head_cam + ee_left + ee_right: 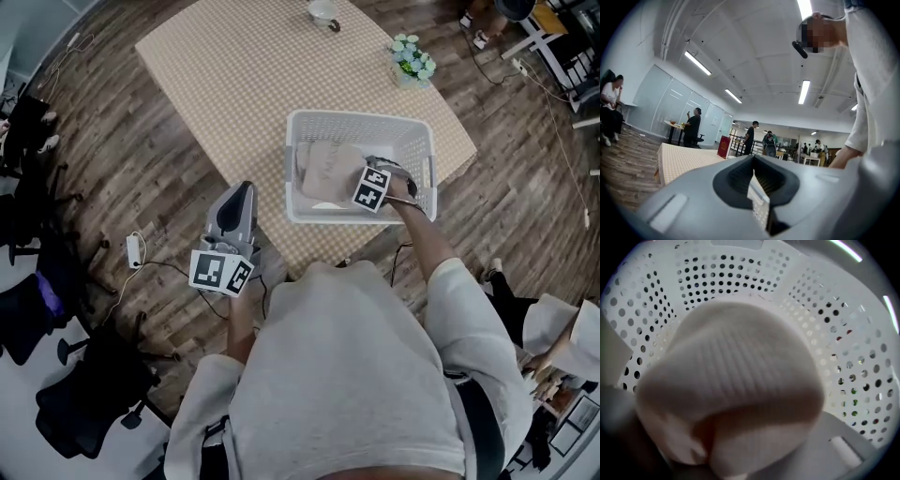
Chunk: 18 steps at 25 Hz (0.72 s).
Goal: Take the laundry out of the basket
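- sweatshirt [347, 375] on the operator's torso is nearest the lens and fills 6 o'clock of the head view.
- table [225, 75], checked top, runs from frame centre out to 11 o'clock.
- basket [412, 131], white and perforated, sits on the table's near edge, at 1 o'clock from centre.
- laundry [323, 169] is pale ribbed cloth, all inside the basket, with the bulk in its 9 o'clock half.
- right gripper [375, 183] is tipped steeply down into the basket's 5 o'clock corner, jaws clamped on a bunch of the cloth.
- left gripper [236, 202] is at 8 o'clock of the basket, off the table edge, tips together and nothing in them.
- step, my read: the grab is made and the lift-out comes next. it needs a straight pull up until the cloth clears the rim, then a swing clear. trailing cloth could snag the rim.
- laundry vs claw: in the right gripper view the bunch [731, 380] sits right at the jaws, with the basket wall behind it.
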Tool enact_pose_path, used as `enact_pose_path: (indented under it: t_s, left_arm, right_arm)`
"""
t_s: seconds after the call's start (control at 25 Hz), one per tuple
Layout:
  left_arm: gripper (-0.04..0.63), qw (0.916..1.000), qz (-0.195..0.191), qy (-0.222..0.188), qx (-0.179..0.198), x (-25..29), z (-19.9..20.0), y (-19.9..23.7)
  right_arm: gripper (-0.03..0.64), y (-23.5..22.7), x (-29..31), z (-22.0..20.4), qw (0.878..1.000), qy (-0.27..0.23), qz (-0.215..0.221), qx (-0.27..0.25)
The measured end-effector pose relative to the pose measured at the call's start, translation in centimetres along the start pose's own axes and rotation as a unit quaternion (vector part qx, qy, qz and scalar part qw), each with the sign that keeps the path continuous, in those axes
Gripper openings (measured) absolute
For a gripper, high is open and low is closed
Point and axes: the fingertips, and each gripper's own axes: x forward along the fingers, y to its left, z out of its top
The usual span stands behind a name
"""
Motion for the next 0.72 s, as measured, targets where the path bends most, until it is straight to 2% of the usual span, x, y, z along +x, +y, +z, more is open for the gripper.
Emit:
enact_pose_path:
  t_s: [0.2, 0.32, 0.48, 0.6, 0.72]
  left_arm:
    - [0.011, 1.0000, -0.006, -0.001, 0.000, -0.1, 0.3, -0.2]
    - [0.011, 0.9998, -0.019, -0.004, 0.001, 0.1, 0.5, -0.9]
    - [0.011, 0.9990, -0.042, -0.012, 0.010, 0.8, 1.2, -2.1]
    - [0.011, 0.9983, -0.054, -0.015, 0.014, 0.8, 1.8, -3.1]
    - [0.011, 0.9973, -0.068, -0.017, 0.020, 0.9, 2.3, -4.4]
  right_arm:
    - [0.156, -3.6, -2.8, 0.9, 0.997, -0.023, -0.079, 0.010]
    - [0.156, -5.3, -5.4, 1.7, 0.992, -0.038, -0.121, -0.002]
    - [0.158, -7.5, -9.1, 2.1, 0.984, -0.059, -0.169, 0.017]
    - [0.158, -7.9, -11.8, 2.5, 0.977, -0.098, -0.179, 0.065]
    - [0.158, -8.1, -14.1, 2.6, 0.961, -0.158, -0.171, 0.147]
